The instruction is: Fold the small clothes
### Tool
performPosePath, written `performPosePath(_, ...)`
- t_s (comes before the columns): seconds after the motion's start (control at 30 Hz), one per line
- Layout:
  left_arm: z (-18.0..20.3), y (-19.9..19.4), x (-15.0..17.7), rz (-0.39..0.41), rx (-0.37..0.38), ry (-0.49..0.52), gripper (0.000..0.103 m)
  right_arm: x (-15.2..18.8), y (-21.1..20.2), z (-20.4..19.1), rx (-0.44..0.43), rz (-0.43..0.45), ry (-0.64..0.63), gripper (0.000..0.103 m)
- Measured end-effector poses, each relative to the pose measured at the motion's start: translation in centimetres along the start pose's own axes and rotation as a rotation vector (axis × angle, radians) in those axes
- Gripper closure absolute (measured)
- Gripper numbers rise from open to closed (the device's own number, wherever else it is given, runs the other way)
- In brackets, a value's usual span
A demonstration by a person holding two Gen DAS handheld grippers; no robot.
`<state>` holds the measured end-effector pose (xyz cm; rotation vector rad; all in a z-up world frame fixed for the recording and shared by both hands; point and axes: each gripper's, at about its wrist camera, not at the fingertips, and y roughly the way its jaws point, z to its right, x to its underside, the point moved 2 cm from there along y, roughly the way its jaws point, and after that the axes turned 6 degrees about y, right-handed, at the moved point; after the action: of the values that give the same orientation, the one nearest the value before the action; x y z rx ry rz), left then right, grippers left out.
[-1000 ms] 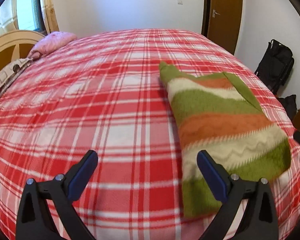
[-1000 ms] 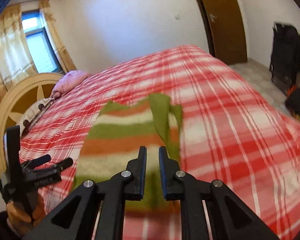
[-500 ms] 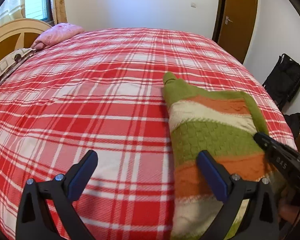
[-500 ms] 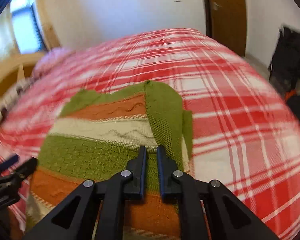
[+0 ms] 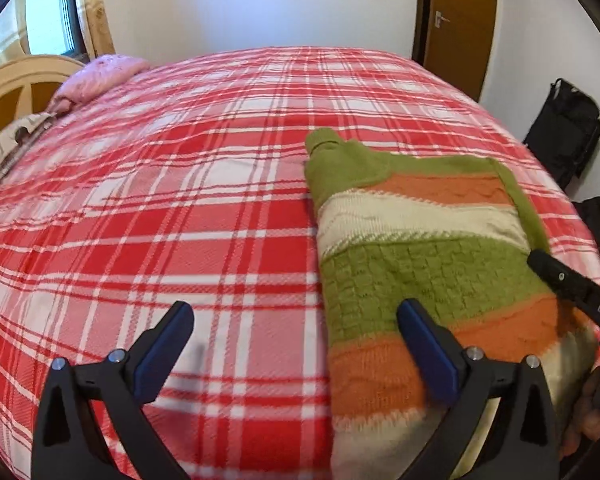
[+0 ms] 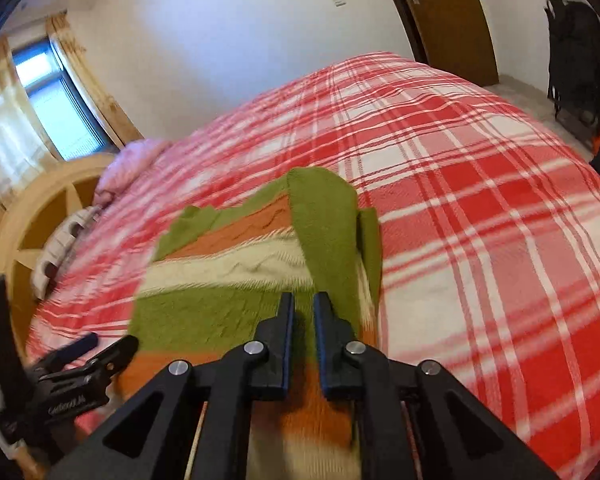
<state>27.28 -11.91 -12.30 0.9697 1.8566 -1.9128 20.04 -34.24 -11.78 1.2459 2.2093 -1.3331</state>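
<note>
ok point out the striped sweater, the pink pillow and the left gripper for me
striped sweater [image 5: 416,272]: left wrist view, on the green knit band at mid-body
pink pillow [image 5: 104,74]: left wrist view, on its top face
left gripper [image 5: 296,344]: left wrist view, midway between the blue-padded fingertips

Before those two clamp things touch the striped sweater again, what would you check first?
1. Striped sweater lies on the plaid bedspread: ok.
2. Sleeve is folded over the body: ok.
3. Left gripper has its jaws wide apart, holding nothing: ok.
4. Right gripper has its jaws nearly together above the sweater; pinching cloth: cannot tell.
5. Sweater's near hem is in view: not ok, the grippers hide it.
</note>
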Motion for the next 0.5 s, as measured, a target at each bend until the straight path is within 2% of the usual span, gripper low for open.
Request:
performPosePath(0.07, -1.3, -1.4, 0.7, 0.007, 0.058, -0.039, 0.000, 0.9, -2.3, 0.8, -0.023, 0.036, 0.068, 0.090)
performPosePath(0.13, -2.0, -2.3, 1.3, 0.009, 0.065, -0.060, 0.000, 2.1, -4.2, 1.6, -0.024, 0.050, 0.130, 0.071)
performPosePath(0.17, -2.3, -2.7, 1.7, 0.012, 0.065, -0.061, 0.000, 2.6, -4.9, 2.0, -0.027, 0.054, 0.160, 0.046)
performPosePath(0.2, -2.3, -2.9, 1.9, 0.012, 0.067, -0.055, 0.000, 2.9, -5.4, 2.3, -0.029, 0.064, 0.182, 0.038)
performPosePath(0.23, -2.2, -3.1, 2.0, 0.012, 0.069, -0.041, 0.000, 3.0, -5.7, 2.4, -0.034, 0.070, 0.191, 0.034)
performPosePath(0.3, -1.8, -3.2, 1.9, 0.018, 0.076, -0.007, 0.000, 2.9, -5.9, 2.2, -0.046, 0.061, 0.184, 0.034)
performPosePath(0.4, -0.9, -3.4, 1.1, 0.028, 0.093, 0.016, 0.000, 2.4, -4.6, 1.5, 0.012, 0.026, 0.108, 0.034)
performPosePath(0.5, 0.4, -2.7, 0.1, 0.006, 0.121, 0.035, 0.000, 2.2, -2.7, 1.2, 0.029, -0.021, 0.056, 0.034)
